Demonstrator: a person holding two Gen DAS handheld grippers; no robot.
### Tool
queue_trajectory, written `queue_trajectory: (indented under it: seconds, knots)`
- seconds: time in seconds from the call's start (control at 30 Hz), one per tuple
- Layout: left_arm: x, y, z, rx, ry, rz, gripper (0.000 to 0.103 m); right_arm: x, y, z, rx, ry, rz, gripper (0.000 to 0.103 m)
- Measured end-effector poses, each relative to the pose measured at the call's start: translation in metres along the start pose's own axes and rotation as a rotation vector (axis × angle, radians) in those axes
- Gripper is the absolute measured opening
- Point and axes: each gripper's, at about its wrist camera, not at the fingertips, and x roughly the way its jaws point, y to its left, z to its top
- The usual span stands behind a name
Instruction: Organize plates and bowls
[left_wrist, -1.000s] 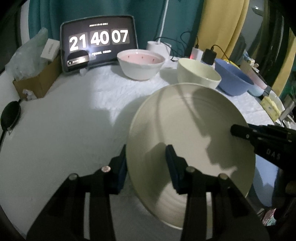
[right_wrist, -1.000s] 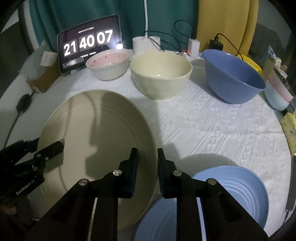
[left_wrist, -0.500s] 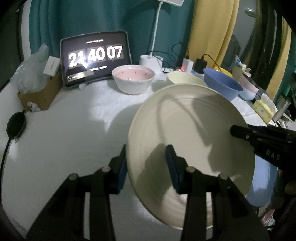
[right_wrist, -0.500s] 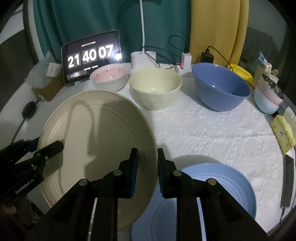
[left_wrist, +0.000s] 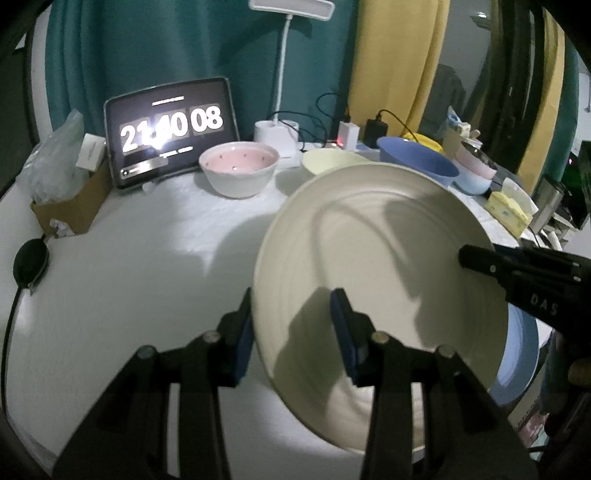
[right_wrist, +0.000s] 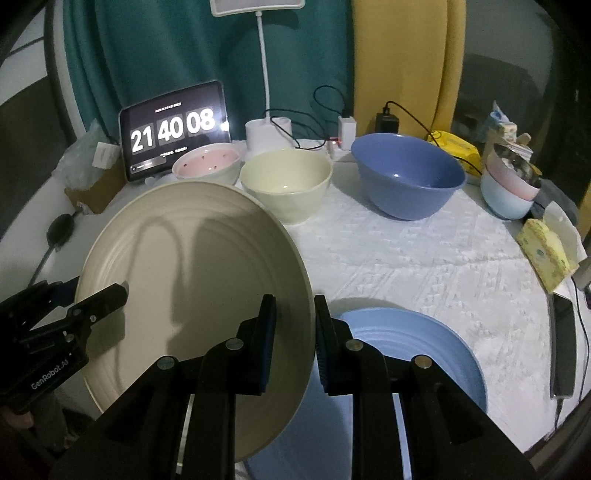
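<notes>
A large cream plate (left_wrist: 376, 273) hangs tilted above the table, held at two opposite rims. My left gripper (left_wrist: 293, 326) is shut on its near-left rim, one pad on the upper face and one under the edge. My right gripper (right_wrist: 293, 332) is shut on the opposite rim (right_wrist: 306, 295); its tip also shows in the left wrist view as the right gripper (left_wrist: 480, 258). The left gripper (right_wrist: 103, 299) shows at the plate's far edge in the right wrist view. A blue plate (right_wrist: 406, 354) lies flat on the white cloth below, partly hidden by the cream plate.
At the back stand a pink-lined bowl (right_wrist: 207, 166), a cream bowl (right_wrist: 286, 184), a big blue bowl (right_wrist: 406, 177) and stacked small bowls (right_wrist: 506, 188). Behind them are a clock tablet (right_wrist: 173, 129), a lamp base (right_wrist: 267, 138) and chargers. A cardboard box (left_wrist: 70, 210) sits left; a phone (right_wrist: 563, 343) lies right.
Both grippers have lifted the cream plate together, higher above the table and a little sideways. More of the blue plate underneath shows. The clock has ticked from 07 to 08.
</notes>
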Motion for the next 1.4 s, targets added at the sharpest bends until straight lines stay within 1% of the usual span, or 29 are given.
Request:
queue_trajectory:
  seconds: [0.5,1.0,1.4]
  knots:
    - [-0.001,-0.041,-0.002,0.076,0.014,-0.027,0.041,-0.019,-0.036,-0.019,0.066,-0.022,-0.021,0.022]
    - [0.009,-0.09,-0.009,0.156,0.056,-0.054,0.041,-0.029,-0.083,-0.044,0.144,-0.025,-0.047,0.022]
    - [0.024,-0.118,-0.017,0.193,0.099,-0.074,0.041,-0.03,-0.111,-0.062,0.184,-0.01,-0.064,0.022]
